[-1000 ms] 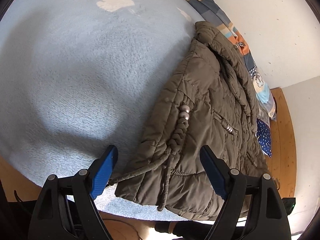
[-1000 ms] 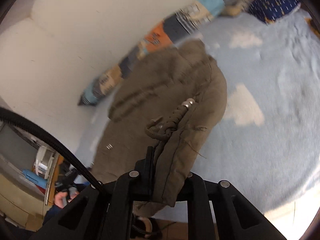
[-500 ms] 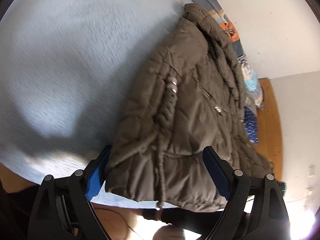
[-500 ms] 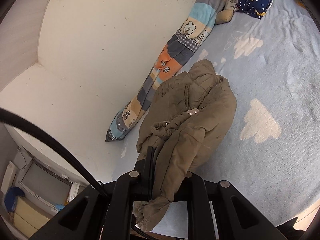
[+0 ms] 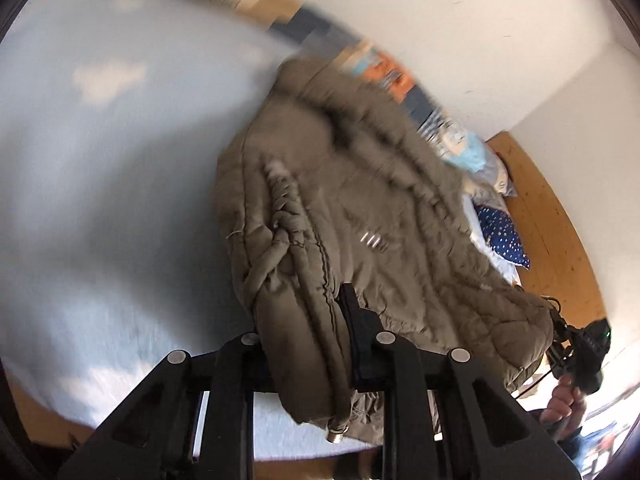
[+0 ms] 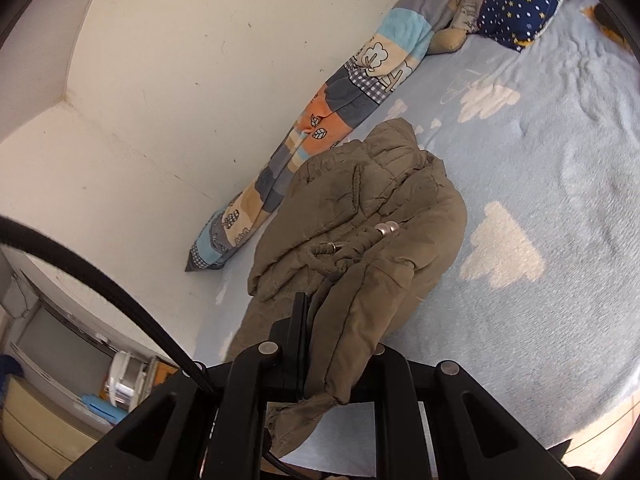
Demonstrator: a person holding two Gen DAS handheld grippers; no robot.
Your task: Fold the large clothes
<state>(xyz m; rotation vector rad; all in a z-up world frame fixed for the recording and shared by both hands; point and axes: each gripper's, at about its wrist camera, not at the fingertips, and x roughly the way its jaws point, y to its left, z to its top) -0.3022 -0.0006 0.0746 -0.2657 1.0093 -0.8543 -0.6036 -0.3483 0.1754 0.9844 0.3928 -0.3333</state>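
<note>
An olive quilted jacket with a braided drawcord lies on a light blue blanket with white clouds. In the left wrist view my left gripper has its jaws closing on the jacket's near hem, and the padded fabric is bunched and pressed between the pads. In the right wrist view the jacket lies folded lengthwise, and my right gripper is shut on another part of the same hem. The other gripper and a hand show at the left view's right edge.
A patchwork bolster lies along the white wall behind the jacket. A dark blue star pillow sits at the bed's head. The wooden bed frame and a floor edge bound the blanket. Shelving stands off the bed's corner.
My left gripper moved in over the jacket's hem, its jaws went from wide apart to clamped on the fabric, and it lifted. My right gripper kept its hold and barely moved.
</note>
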